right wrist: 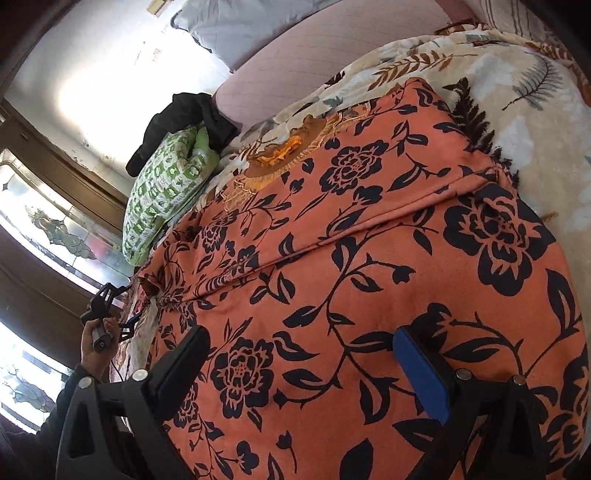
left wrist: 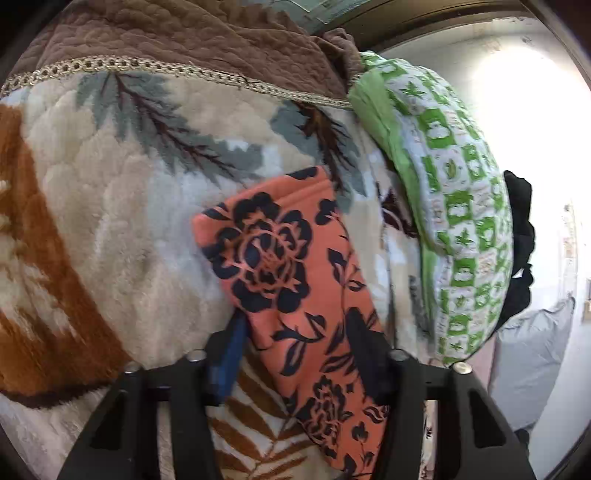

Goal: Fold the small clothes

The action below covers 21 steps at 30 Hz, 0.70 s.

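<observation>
Black plastic forms the two fingers of the left gripper (left wrist: 299, 354), one faced with a blue pad (left wrist: 227, 363). In the left wrist view a strip of the orange floral garment (left wrist: 295, 288) passes between these fingers; the fingers stand narrowed around it, and the far finger is partly covered by the cloth. Whether both pads press the fabric cannot be told from this view. The strip runs away from the gripper over a plush leaf-print blanket (left wrist: 122, 206).

The right gripper (right wrist: 299, 365) has its fingers spread wide, a black finger (right wrist: 181, 369) on one side and a blue pad (right wrist: 421, 376) on the other. Both tips sit low over the orange floral garment (right wrist: 369, 240), which lies spread out between and beyond them; the fingers do not pinch it. A raised fold line crosses the garment from side to side.

Farther out in the right wrist view, a hand (right wrist: 96, 345) holds the left gripper (right wrist: 110, 306) at the garment's far edge. A green patterned cushion (right wrist: 162, 195) lies on the blanket (right wrist: 528, 122) just beyond the garment, with a black cloth (right wrist: 184, 118) on its far end. A pink mattress surface (right wrist: 314, 62) and a grey pillow (right wrist: 251, 26) lie behind.
</observation>
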Each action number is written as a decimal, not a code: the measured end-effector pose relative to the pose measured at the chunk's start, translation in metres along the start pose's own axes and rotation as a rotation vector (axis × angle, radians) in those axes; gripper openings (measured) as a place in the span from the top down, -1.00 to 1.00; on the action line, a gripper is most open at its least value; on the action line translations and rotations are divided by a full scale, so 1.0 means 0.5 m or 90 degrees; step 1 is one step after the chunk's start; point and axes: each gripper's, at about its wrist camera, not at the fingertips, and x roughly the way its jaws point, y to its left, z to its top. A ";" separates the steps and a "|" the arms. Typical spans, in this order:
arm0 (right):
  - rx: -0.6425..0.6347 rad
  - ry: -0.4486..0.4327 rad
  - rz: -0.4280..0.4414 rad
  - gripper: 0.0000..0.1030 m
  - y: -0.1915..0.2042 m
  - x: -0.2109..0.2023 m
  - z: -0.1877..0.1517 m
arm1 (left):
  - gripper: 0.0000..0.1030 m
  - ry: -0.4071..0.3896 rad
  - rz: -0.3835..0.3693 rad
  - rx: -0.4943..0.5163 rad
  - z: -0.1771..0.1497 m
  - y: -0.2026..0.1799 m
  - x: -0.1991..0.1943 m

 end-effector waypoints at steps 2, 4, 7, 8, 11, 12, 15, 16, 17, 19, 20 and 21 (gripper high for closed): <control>0.005 -0.002 0.006 -0.95 -0.004 0.000 0.002 | 0.87 -0.001 0.051 -0.001 0.008 0.006 0.006; 0.011 -0.004 0.011 -0.95 -0.008 0.000 0.003 | 0.90 0.005 0.060 0.020 0.016 -0.001 0.011; 0.010 -0.007 0.015 -0.95 -0.010 -0.003 0.003 | 0.91 -0.023 0.064 0.085 0.011 -0.050 -0.019; 0.011 -0.009 0.017 -0.95 -0.010 -0.004 0.003 | 0.91 -0.041 0.054 0.118 0.000 -0.085 -0.038; 0.018 -0.019 0.023 -0.95 -0.017 -0.011 0.003 | 0.92 -0.119 -0.006 0.264 -0.068 -0.225 -0.144; 0.021 -0.021 0.024 -0.95 -0.019 -0.013 0.003 | 0.92 -0.140 -0.041 0.322 -0.106 -0.283 -0.187; 0.036 -0.032 0.031 -0.95 -0.026 -0.025 0.003 | 0.92 -0.164 -0.146 0.461 -0.234 -0.423 -0.296; 0.040 -0.037 0.032 -0.95 -0.028 -0.030 0.003 | 0.92 -0.168 -0.179 0.506 -0.282 -0.462 -0.326; 0.044 -0.042 0.033 -0.95 -0.030 -0.036 0.003 | 0.91 -0.171 -0.209 0.549 -0.337 -0.500 -0.354; 0.053 -0.054 0.036 -0.95 -0.035 -0.049 0.002 | 0.91 -0.153 -0.260 0.625 -0.440 -0.559 -0.385; 0.055 -0.058 0.036 -0.95 -0.038 -0.055 0.002 | 0.91 -0.133 -0.276 0.669 -0.503 -0.587 -0.390; 0.059 -0.063 0.036 -0.95 -0.040 -0.062 0.001 | 0.91 -0.120 -0.283 0.697 -0.551 -0.604 -0.387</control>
